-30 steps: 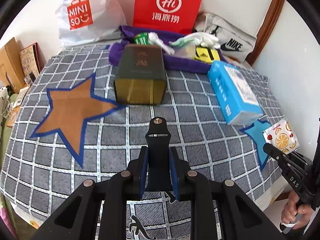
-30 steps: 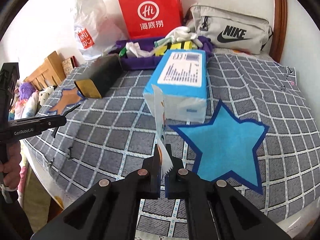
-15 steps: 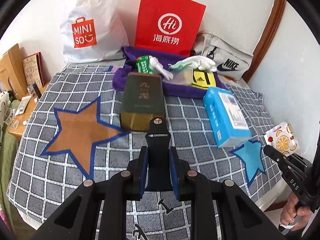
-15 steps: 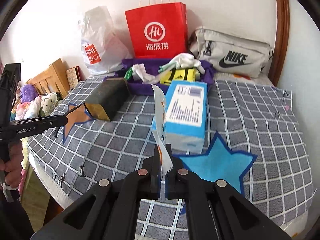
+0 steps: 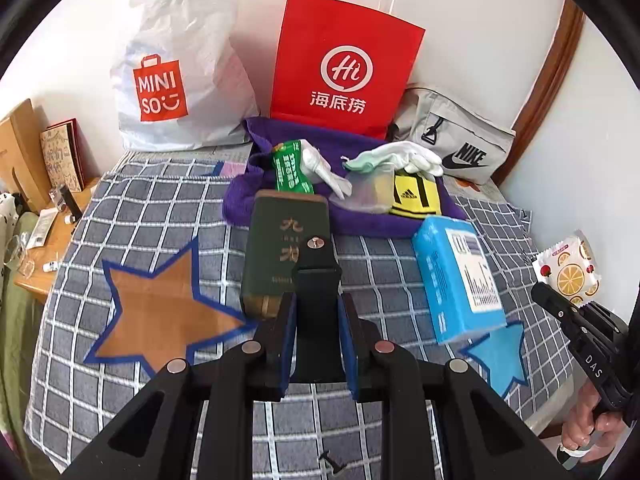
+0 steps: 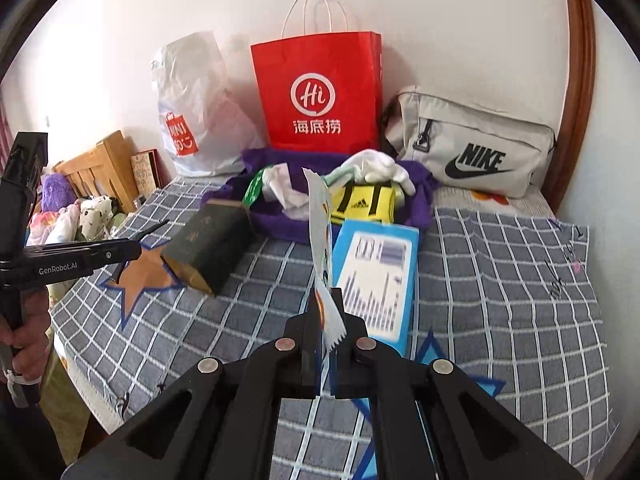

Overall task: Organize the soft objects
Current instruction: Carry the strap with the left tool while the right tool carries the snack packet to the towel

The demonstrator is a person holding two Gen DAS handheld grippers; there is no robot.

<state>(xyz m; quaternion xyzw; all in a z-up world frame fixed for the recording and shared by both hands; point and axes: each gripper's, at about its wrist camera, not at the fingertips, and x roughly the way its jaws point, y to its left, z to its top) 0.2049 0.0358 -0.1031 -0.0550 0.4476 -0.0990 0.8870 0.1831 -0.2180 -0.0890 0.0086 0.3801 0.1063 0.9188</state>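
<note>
Several soft things lie in the purple cloth bin (image 5: 360,222): white gloves (image 5: 404,156), a yellow sock pack (image 5: 416,196), a green packet (image 5: 290,170), perhaps a clear pouch. Left claw (image 5: 316,308) clamps a black strap (image 5: 316,280); right claw (image 6: 326,344) pinches a fruit-printed sachet (image 6: 320,232) above the bed (image 6: 500,280).

Left claw (image 5: 317,320) grips a black strap (image 5: 318,280) above the checked blanket (image 5: 160,216).

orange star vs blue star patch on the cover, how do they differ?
The orange star lies to the left of the dark green box, fully exposed. The blue star lies to the right, with the blue tissue pack covering its upper point. Both are flat, dark-blue-edged patches on the checked cover.
</note>
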